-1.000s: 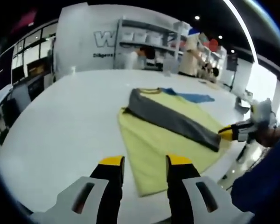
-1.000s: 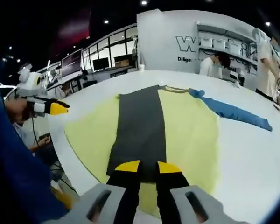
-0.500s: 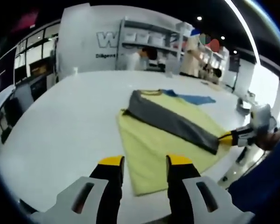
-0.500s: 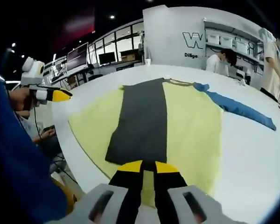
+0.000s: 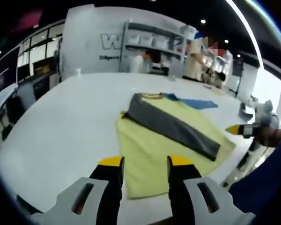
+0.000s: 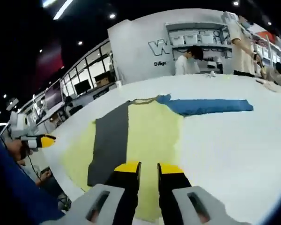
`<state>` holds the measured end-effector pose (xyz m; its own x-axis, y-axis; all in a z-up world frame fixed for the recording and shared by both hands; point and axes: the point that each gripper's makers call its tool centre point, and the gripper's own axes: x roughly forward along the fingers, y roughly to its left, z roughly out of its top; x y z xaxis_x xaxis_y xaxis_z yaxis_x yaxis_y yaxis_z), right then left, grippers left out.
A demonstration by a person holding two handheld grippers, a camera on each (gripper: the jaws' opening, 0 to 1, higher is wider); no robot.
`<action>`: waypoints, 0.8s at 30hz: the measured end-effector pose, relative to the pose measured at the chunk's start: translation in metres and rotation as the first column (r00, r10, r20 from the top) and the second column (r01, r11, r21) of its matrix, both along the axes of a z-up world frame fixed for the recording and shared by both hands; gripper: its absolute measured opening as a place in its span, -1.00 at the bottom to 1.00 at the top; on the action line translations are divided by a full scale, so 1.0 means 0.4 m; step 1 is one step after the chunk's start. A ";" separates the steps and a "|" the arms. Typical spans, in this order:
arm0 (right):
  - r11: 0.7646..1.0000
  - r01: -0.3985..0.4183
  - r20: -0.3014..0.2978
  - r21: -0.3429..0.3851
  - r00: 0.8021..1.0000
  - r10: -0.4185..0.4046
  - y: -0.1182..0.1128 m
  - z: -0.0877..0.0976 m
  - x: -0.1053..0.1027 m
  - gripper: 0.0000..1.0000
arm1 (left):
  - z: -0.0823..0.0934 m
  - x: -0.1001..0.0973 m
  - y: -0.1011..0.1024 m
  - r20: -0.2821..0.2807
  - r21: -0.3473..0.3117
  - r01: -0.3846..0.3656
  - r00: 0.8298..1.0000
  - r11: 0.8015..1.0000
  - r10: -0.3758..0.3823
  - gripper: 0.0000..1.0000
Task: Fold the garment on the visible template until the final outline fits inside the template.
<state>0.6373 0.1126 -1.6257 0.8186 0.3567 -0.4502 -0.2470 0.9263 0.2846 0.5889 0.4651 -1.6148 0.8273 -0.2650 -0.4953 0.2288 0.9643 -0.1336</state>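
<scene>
**A:** Garment [image 5: 171,126] at the centre of the left gripper view: a grey strip lying across a yellow template sheet [image 5: 145,157] on a white table [image 5: 61,122]. What differs from a second ago?

**B:** The right gripper [image 5: 234,129], at the right edge of that view, was touching the strip's near end; now it sits apart from it, off the cloth, and I cannot tell from here how its jaws stand. In the right gripper view the grey strip was centred above the jaws and now lies left of centre, though the camera itself has swung.

**A:** Which way does the garment run?

**B:** In the left gripper view its long axis goes from the upper left, where a yellow collar edge shows, down to the lower right. In the right gripper view the garment [image 6: 110,140] runs from bottom left up toward the centre, with a blue cloth [image 6: 208,106] stretching right from its far end.

**A:** And the jaws?

**B:** The left gripper [image 5: 145,161] shows yellow tips spread, holding nothing, over the sheet's near edge. The right gripper [image 6: 148,168] has its tips slightly parted, also empty. The left gripper [image 6: 47,140] appears small at the left edge.
</scene>
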 end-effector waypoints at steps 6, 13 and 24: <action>0.937 0.252 -0.053 0.242 0.968 -0.247 -0.242 0.032 0.124 -0.76 | -0.002 0.017 -0.036 -0.005 -0.001 -0.018 1.000 1.000 0.018 -0.25; 0.890 0.330 -0.060 0.316 0.943 -0.329 -0.342 0.043 0.186 -0.66 | 0.000 0.023 -0.044 -0.003 0.002 -0.031 1.000 1.000 0.031 -0.24; 0.683 0.484 -0.225 0.547 0.871 -0.437 -0.513 0.034 0.390 -0.48 | 0.001 0.009 -0.075 -0.023 0.034 -0.102 0.994 0.994 0.103 -0.22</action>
<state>0.7934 -0.0925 -1.6122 0.9241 0.1496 -0.3518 0.2085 0.5739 0.7919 0.5926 0.4350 -1.6143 0.8367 -0.1629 -0.5229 0.1256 0.9864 -0.1063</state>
